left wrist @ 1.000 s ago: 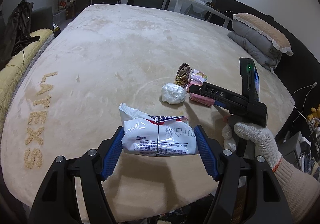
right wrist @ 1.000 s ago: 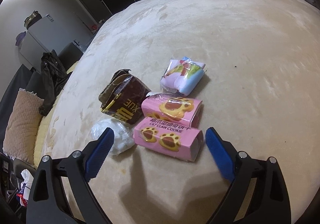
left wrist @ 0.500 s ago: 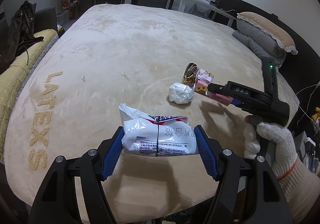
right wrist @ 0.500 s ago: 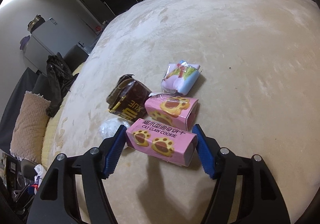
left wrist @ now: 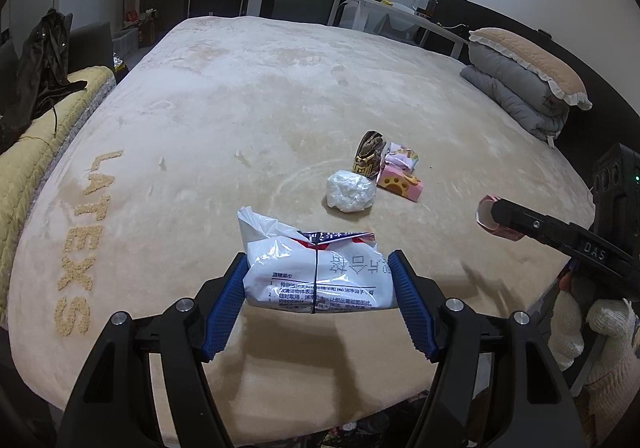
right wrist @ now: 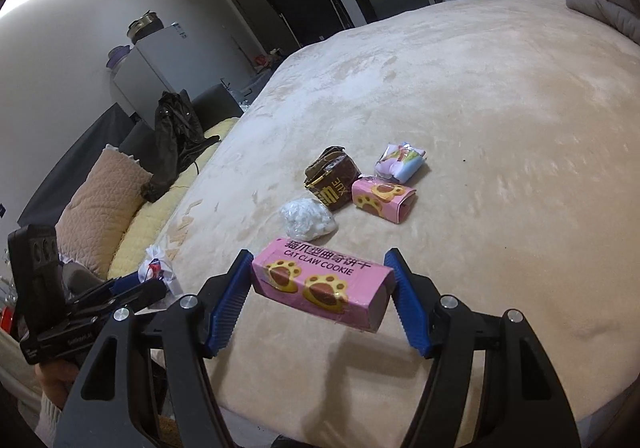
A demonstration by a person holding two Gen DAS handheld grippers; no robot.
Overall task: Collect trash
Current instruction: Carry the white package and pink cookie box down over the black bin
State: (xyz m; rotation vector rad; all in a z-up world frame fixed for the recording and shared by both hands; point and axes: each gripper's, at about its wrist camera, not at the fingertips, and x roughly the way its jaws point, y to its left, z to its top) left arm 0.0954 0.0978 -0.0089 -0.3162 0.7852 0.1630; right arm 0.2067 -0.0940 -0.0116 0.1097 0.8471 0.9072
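My left gripper [left wrist: 318, 304] is shut on a white plastic wipes packet [left wrist: 316, 272], held above the near edge of the beige bed. My right gripper [right wrist: 320, 304] is shut on a pink cat claw cookie box [right wrist: 320, 286], lifted off the bed; that box end shows in the left wrist view [left wrist: 490, 217]. On the bed lie a crumpled white wad [right wrist: 306, 219] [left wrist: 350, 191], a brown snack box [right wrist: 332, 183] [left wrist: 368, 153], a second pink cookie box [right wrist: 382, 197] [left wrist: 400, 183] and a pastel wrapper [right wrist: 400, 161] [left wrist: 402, 157].
The bed blanket [left wrist: 240, 107] carries raised letters at the left [left wrist: 80, 244]. Folded grey bedding with a pillow [left wrist: 524, 83] lies at the far right. A yellow cushion and dark jacket [left wrist: 40, 71] sit along the left side. A white table [left wrist: 392, 17] stands behind.
My right gripper closed on the nearest pink cookie box and lifted it back off the bed, away from the trash pile. The left gripper kept holding the wipes packet.
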